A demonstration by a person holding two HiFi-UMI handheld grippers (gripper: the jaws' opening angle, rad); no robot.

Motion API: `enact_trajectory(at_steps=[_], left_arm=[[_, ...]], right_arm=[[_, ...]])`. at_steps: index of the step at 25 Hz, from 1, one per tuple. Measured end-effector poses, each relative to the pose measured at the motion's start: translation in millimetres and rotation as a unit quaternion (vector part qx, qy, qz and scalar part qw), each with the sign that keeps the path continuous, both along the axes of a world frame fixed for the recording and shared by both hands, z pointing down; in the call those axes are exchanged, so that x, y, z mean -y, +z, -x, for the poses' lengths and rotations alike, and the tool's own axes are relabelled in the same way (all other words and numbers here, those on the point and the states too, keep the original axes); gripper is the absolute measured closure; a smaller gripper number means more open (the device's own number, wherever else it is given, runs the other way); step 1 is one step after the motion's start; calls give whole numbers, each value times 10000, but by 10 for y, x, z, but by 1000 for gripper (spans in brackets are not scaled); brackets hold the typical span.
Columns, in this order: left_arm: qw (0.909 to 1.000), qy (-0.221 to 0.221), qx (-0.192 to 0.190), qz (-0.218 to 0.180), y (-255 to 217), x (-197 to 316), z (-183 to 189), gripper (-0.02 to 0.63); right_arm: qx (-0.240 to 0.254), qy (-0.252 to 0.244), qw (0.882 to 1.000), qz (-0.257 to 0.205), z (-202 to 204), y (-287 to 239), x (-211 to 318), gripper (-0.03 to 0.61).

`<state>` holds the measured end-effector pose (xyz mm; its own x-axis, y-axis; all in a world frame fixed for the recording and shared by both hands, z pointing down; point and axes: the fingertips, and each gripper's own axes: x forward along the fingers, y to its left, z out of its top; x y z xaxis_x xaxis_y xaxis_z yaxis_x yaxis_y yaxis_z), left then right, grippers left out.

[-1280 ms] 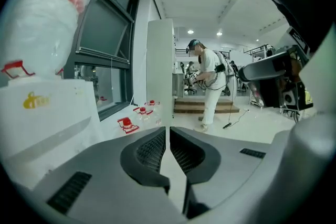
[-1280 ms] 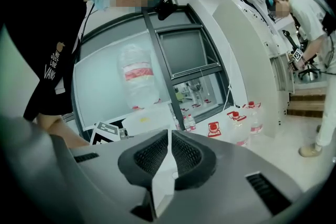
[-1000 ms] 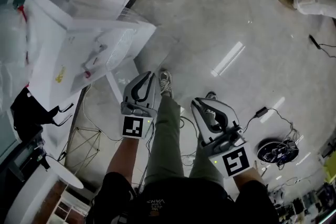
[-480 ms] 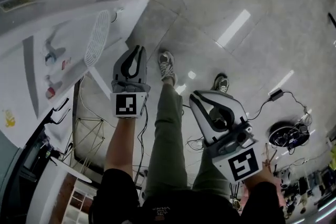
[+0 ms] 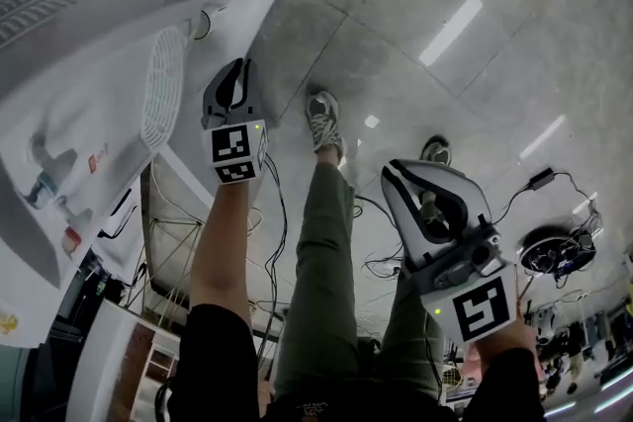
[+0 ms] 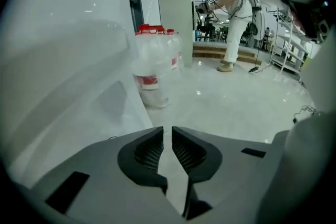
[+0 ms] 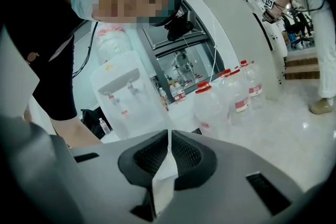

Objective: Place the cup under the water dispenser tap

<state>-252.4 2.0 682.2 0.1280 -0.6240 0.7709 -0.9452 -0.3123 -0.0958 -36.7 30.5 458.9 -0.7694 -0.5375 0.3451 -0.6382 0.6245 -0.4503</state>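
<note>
No cup shows in any view. The white water dispenser [image 5: 89, 104] fills the left of the head view, its blue tap [image 5: 47, 185] and red tap [image 5: 69, 237] facing left. It stands farther off in the right gripper view [image 7: 123, 94]. My left gripper [image 5: 234, 79] hangs beside the dispenser's white side wall, its jaws almost together with only a thin slit and nothing between them [image 6: 167, 131]. My right gripper [image 5: 420, 175] is low at the right over the floor, shut and holding nothing [image 7: 169, 134].
Large clear water bottles with red caps [image 7: 210, 105] stand on the floor by the dispenser, also ahead of the left gripper [image 6: 152, 68]. A person in white [image 6: 233, 13] works far off. Below me are the wearer's legs, shoes [image 5: 324, 119] and floor cables [image 5: 554, 252].
The head view has tipped further down, so the dispenser now fills the left edge. My left gripper has moved away from the body alongside the dispenser. My right gripper stays low at the right.
</note>
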Motion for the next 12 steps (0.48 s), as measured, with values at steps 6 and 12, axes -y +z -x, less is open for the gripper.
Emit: enact_trajectory(at_steps=[6,12], left_arm=[[9994,-122,261,174,531,179,409,520],[9964,-443,672,277,903,323,902,488]], right_arm=[[19,18,9998,190,265,520,86,532],[46,-67,9993,370,503,889,74,532]])
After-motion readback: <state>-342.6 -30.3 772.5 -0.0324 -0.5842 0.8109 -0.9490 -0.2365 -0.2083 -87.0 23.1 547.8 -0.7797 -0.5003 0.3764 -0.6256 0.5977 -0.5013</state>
